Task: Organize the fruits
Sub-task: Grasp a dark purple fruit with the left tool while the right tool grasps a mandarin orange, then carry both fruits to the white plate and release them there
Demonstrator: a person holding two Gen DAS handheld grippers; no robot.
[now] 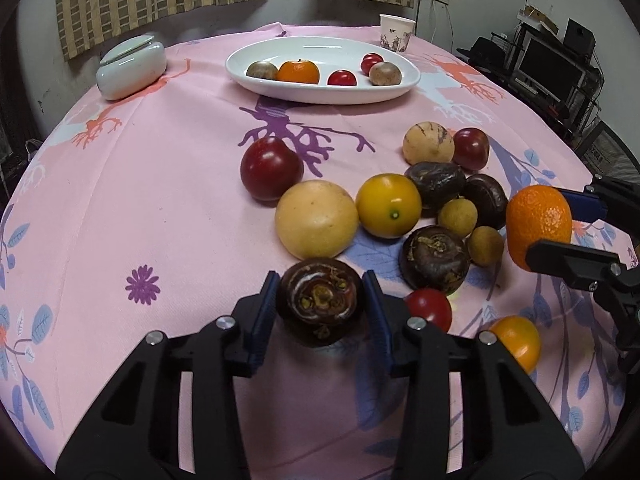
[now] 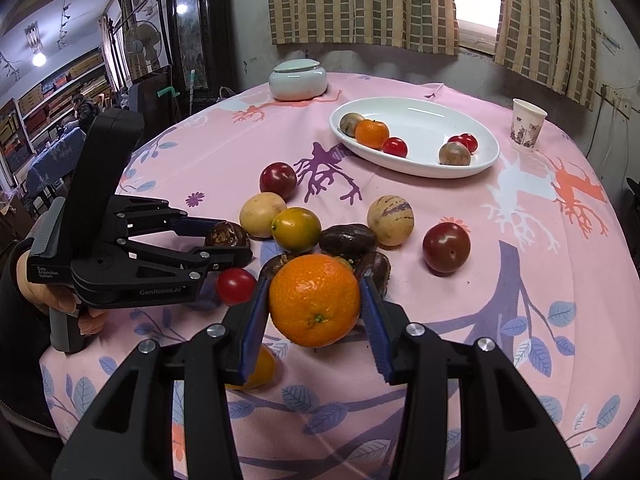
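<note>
My left gripper (image 1: pixel 321 300) is shut on a dark brown water chestnut (image 1: pixel 320 302) just above the pink cloth; it also shows in the right wrist view (image 2: pixel 230 238). My right gripper (image 2: pixel 314 300) is shut on an orange mandarin (image 2: pixel 315 300), held above the fruit pile; it shows at the right of the left wrist view (image 1: pixel 538 226). A white oval plate (image 1: pixel 256 80) at the far side holds another mandarin (image 1: pixel 299 72), cherry tomatoes and two brownish fruits. Several loose fruits lie on the cloth between the plate and the grippers.
A pale lidded ceramic jar (image 1: pixel 132 66) stands far left and a paper cup (image 1: pixel 395 33) far right of the plate. A dark red plum (image 1: pixel 271 168), a yellow round fruit (image 1: pixel 316 218) and a small red tomato (image 1: pixel 430 308) lie close to my left gripper.
</note>
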